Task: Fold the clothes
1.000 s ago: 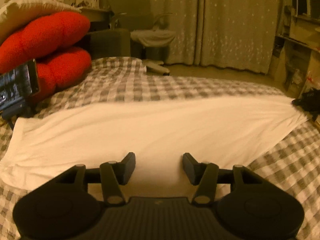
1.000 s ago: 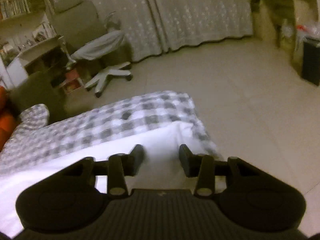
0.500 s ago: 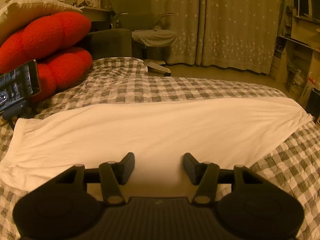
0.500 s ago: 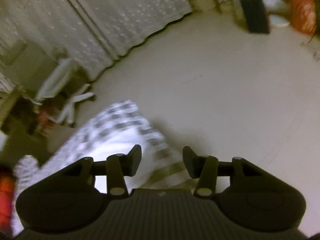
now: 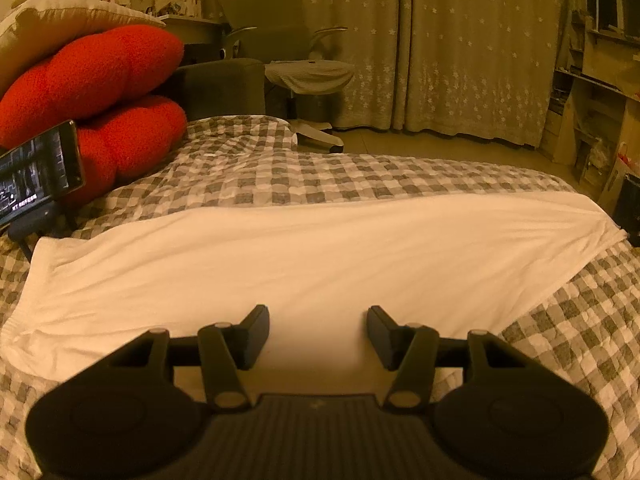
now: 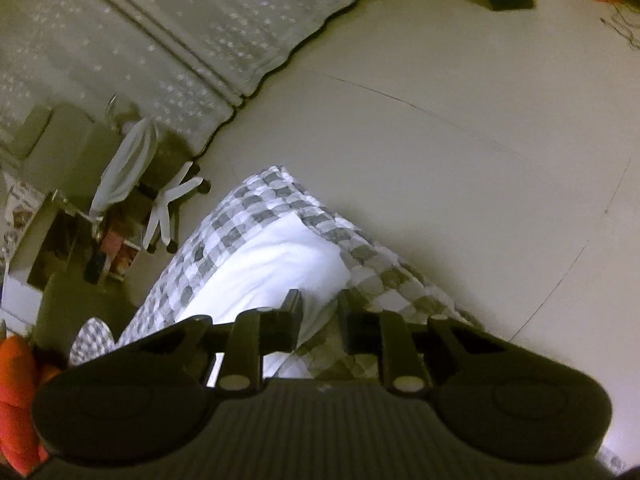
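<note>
- White cloth [image 5: 304,264] lies long and flat across the checked bedspread [image 5: 304,176].
- Right gripper [image 6: 318,310] has rolled sideways at the bedspread's corner, jaws closing around the cloth's end, so a fold looks imminent.
- Left gripper [image 5: 318,320] stays spread above the cloth's near edge, grasping nothing.

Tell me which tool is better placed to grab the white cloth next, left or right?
Probably the right tool. Its jaws are closing around the end corner of the white cloth at the edge of the checkered bed cover. The left tool sits open over the cloth's flat middle, with no edge between its jaws.
</note>
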Demonstrator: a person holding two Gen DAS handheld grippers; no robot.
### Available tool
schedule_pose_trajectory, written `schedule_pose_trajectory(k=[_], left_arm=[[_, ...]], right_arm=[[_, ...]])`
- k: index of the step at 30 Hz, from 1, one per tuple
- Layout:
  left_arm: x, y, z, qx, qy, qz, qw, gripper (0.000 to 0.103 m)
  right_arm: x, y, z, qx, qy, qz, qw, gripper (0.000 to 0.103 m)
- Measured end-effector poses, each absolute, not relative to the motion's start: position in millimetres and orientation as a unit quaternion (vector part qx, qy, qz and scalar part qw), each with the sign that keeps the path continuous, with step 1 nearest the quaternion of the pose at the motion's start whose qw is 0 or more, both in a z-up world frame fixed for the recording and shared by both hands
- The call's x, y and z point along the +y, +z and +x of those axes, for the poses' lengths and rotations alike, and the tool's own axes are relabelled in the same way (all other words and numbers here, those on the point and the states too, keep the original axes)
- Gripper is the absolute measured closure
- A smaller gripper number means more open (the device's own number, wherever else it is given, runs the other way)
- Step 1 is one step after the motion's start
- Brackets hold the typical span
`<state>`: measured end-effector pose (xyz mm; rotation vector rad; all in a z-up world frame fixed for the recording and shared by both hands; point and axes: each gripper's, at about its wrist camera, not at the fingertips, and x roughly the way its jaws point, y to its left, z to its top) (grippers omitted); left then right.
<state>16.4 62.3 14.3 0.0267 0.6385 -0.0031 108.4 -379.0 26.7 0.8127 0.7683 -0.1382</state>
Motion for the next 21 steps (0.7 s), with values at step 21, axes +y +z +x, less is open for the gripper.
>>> schedule_pose_trajectory(k=[21], left_arm=[[60, 14, 15, 0.316, -0.004, 0.017, 0.949, 0.047]], right_arm=[[-372, 23, 110, 0.335, -0.082, 0.359, 0.867, 0.098]])
